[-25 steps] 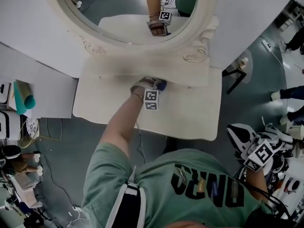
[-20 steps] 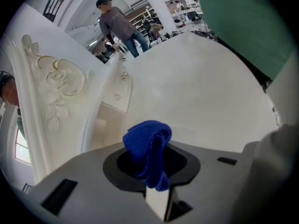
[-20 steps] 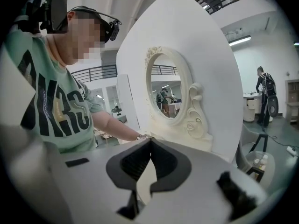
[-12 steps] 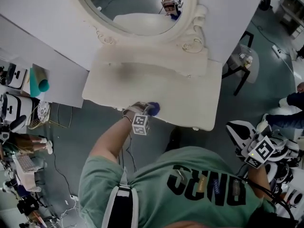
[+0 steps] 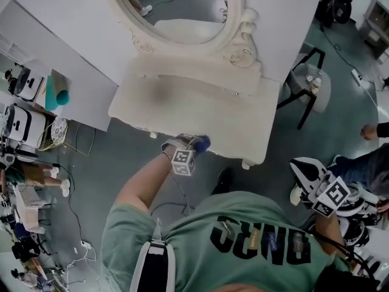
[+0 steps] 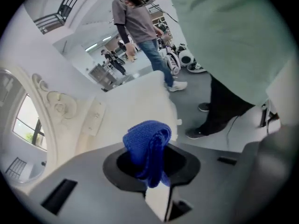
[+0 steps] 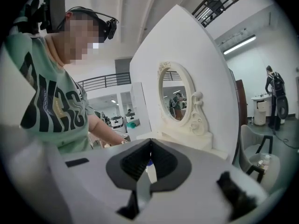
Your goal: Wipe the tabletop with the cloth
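Note:
The cream dressing table (image 5: 231, 117) with an oval mirror (image 5: 182, 8) stands in front of me in the head view. My left gripper (image 5: 196, 143) is shut on a folded blue cloth (image 5: 200, 142) right at the table's front edge. In the left gripper view the cloth (image 6: 148, 146) bulges out from between the jaws, with the tabletop (image 6: 135, 101) beyond it. My right gripper (image 5: 313, 178) is held low at my right side, well away from the table. Its jaws are shut with nothing between them, and it faces the table and mirror (image 7: 175, 94) from the side.
A grey stool with dark legs (image 5: 310, 81) stands right of the table. Shelves with clutter and a teal roll (image 5: 56, 96) sit at the left behind a white panel. Cables (image 5: 176, 187) lie on the floor near my feet. Another person's leg (image 5: 364, 157) shows at the right.
My left gripper has drawn the blue cloth from the middle of the tabletop back to its front edge. The right gripper has stayed at my side.

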Tool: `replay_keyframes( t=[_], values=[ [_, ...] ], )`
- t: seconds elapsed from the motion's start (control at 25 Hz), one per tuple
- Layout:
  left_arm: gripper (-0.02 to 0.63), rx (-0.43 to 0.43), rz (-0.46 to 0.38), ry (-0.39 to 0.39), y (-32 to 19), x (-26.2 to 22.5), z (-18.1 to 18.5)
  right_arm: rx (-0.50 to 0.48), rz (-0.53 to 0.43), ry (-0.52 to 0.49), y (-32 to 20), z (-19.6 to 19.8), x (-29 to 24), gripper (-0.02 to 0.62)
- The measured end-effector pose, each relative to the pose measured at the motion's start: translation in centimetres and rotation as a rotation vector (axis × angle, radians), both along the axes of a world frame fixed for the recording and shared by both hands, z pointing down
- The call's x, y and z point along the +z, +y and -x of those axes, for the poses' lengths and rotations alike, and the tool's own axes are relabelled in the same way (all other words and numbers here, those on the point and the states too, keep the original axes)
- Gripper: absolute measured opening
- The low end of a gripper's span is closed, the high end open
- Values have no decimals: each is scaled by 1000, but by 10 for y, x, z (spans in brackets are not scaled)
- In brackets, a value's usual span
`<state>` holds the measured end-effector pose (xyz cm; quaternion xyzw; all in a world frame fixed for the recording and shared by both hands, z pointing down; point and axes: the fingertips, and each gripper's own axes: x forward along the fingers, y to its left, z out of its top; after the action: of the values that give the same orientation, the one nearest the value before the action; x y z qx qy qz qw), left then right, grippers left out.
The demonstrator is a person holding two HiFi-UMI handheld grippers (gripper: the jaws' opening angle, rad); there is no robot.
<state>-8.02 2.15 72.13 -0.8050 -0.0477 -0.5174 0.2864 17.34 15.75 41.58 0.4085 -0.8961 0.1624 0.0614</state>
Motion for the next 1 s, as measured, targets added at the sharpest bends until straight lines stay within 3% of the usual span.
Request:
replay_keyframes(
  t=[0.08, 0.24, 0.44, 0.56, 0.8, 1.0],
  values=[
    [94, -9, -65, 28, -59, -10, -25, 22, 6, 1, -22, 1, 3, 12],
    [94, 19, -165, 11, -168, -1, -68, 78, 33, 8, -62, 12, 15, 12],
    [94, 93, -185, -6, -233, 19, -112, 160, 86, 35, -101, 15, 25, 12],
    [94, 93, -182, -13, -249, 31, -121, 183, 102, 44, -118, 12, 27, 12],
    [91, 73, -155, 45, -249, 33, -129, 167, 121, 53, -140, 16, 28, 12],
    [89, 124, -127, 39, -204, 32, -103, 105, 109, 44, -144, 25, 26, 12]
  ],
)
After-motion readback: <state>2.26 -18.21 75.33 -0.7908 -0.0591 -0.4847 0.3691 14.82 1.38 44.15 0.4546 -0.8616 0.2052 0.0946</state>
